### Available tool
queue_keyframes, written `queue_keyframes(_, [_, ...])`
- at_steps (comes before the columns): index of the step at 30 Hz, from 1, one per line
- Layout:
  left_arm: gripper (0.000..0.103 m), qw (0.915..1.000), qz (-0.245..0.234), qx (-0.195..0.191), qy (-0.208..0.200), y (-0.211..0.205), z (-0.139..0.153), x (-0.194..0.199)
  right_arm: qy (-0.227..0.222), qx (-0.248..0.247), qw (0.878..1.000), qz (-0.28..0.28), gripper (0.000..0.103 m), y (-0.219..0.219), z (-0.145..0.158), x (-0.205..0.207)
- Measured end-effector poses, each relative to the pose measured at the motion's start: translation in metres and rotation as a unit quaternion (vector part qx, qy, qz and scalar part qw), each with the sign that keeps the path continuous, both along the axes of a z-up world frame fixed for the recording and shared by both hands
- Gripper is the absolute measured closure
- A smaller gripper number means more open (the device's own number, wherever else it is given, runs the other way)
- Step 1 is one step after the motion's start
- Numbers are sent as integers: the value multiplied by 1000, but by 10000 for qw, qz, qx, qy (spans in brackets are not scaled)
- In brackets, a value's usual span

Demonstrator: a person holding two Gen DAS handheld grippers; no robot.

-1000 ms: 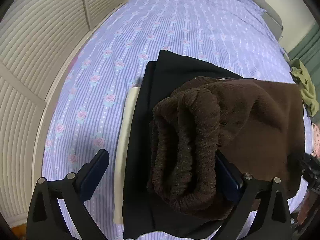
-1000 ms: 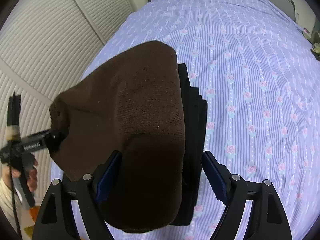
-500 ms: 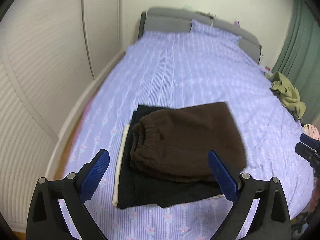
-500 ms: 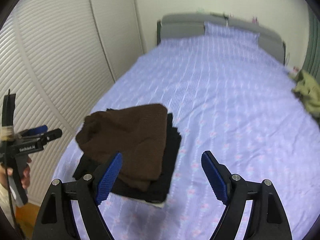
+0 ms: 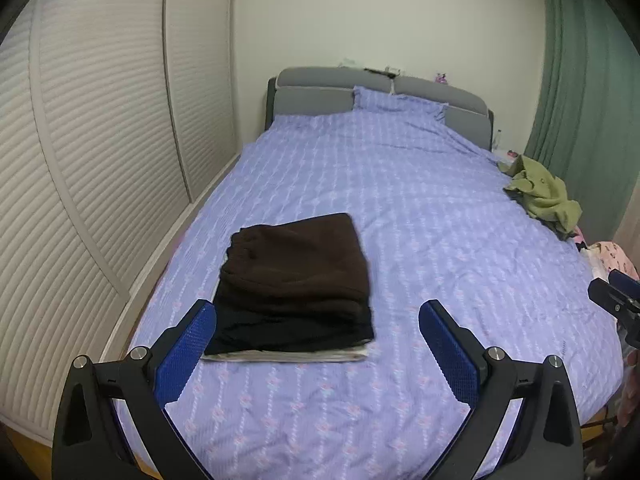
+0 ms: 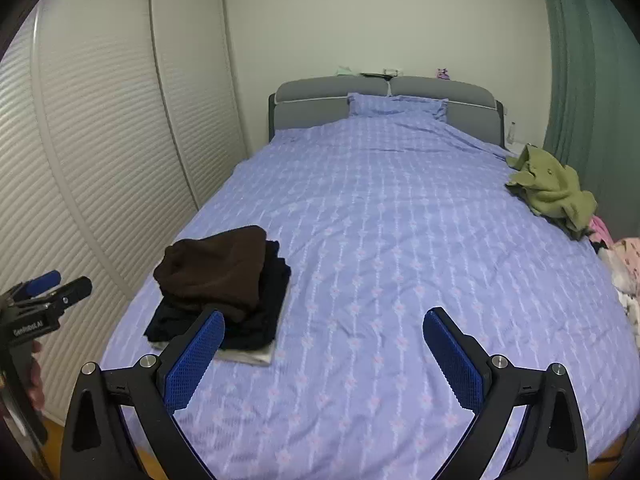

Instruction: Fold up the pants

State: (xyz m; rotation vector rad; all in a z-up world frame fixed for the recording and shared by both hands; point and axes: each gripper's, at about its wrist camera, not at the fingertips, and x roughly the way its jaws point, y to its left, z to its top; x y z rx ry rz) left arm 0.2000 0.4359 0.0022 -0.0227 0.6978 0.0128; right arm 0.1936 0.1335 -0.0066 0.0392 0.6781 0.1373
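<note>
Folded brown pants (image 5: 296,258) lie on top of a stack of folded black and pale clothes (image 5: 288,336) near the left front of the bed; the pants also show in the right wrist view (image 6: 214,268). My left gripper (image 5: 318,350) is open and empty, held back above the bed's front edge, just short of the stack. My right gripper (image 6: 322,356) is open and empty, to the right of the stack. The left gripper also shows at the left edge of the right wrist view (image 6: 44,300).
The bed (image 5: 420,208) has a purple flowered cover, a pillow (image 5: 400,106) and a grey headboard (image 5: 316,94). A crumpled green garment (image 5: 542,196) and pink clothes (image 6: 628,256) lie at the right edge. White louvred wardrobe doors (image 5: 92,160) run along the left; green curtains (image 5: 576,80) hang right.
Both grippers let go of the brown pants, which now rest on the stack. Both grippers pulled back and up away from the stack, jaws open.
</note>
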Motion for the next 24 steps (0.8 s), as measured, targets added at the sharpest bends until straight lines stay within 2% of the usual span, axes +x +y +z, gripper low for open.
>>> queue_keyframes(7, [0,9976,-226,468,-454,-77,22,-70,-132,148,9998,15,2,-51,13,-63])
queue_keyframes(13, [0,9974,-312,327,-561,-123,32,-118,-226,122,9997,29,2,-83,17,-112])
queue_keyframes(24, [0,9955,-664,98,-675,-172,42,-167,-322,177,9992,-169,2,-134,23,-177])
